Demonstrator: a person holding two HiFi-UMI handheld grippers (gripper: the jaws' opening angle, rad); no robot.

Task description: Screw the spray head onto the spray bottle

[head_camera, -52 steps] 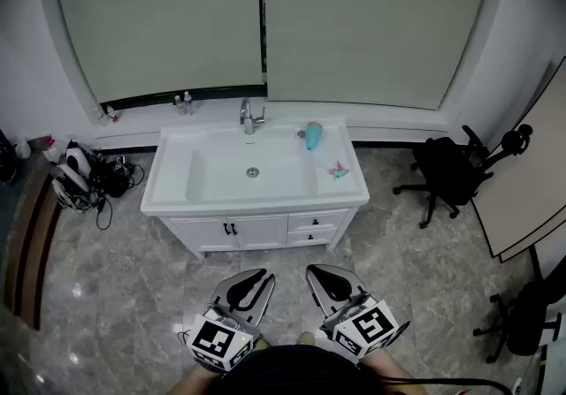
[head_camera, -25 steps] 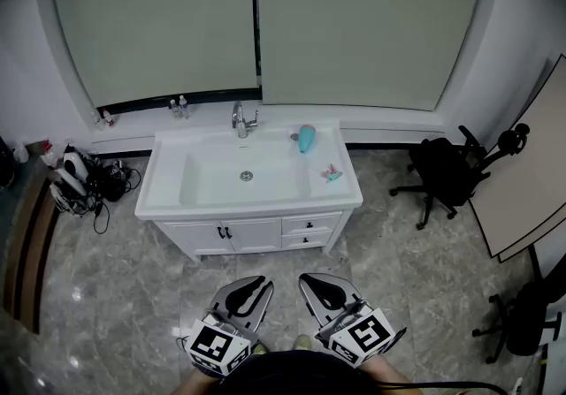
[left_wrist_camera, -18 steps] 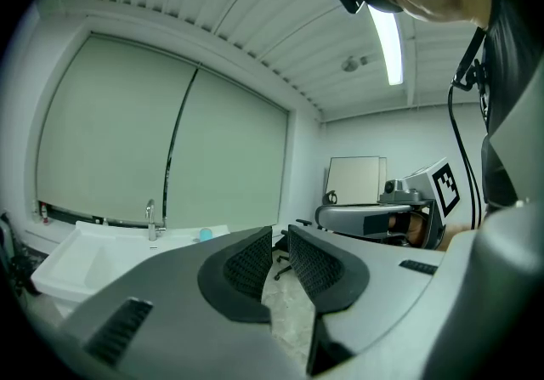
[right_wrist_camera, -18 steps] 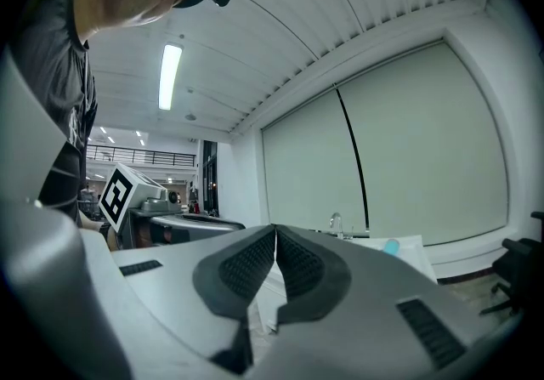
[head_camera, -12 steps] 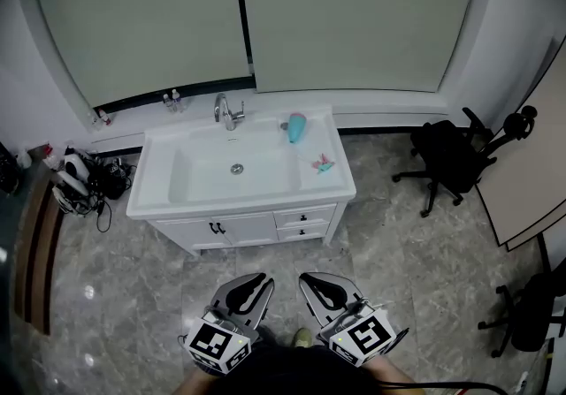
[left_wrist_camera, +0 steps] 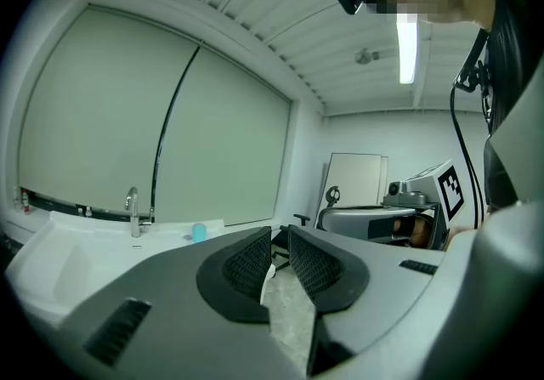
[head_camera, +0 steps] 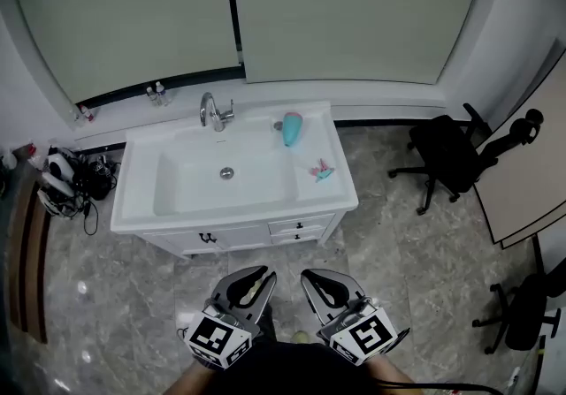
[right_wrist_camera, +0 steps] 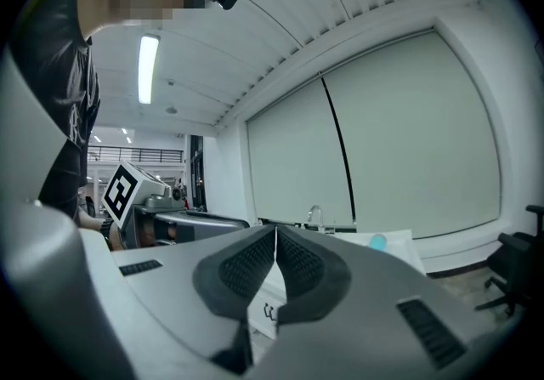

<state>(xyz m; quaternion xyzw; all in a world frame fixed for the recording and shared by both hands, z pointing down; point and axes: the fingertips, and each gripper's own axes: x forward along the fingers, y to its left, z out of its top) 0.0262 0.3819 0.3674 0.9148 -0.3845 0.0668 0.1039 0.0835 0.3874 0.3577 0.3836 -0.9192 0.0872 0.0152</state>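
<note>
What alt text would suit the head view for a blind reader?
From above, the shut, empty left gripper and right gripper point toward a white sink cabinet. A teal spray bottle and its spray head lie apart on the counter right of the basin.

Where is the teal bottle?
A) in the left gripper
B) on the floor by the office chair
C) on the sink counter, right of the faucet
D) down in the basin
C: the teal bottle sits on the white sink counter, right of the faucet, beside the basin and not in it.
</note>
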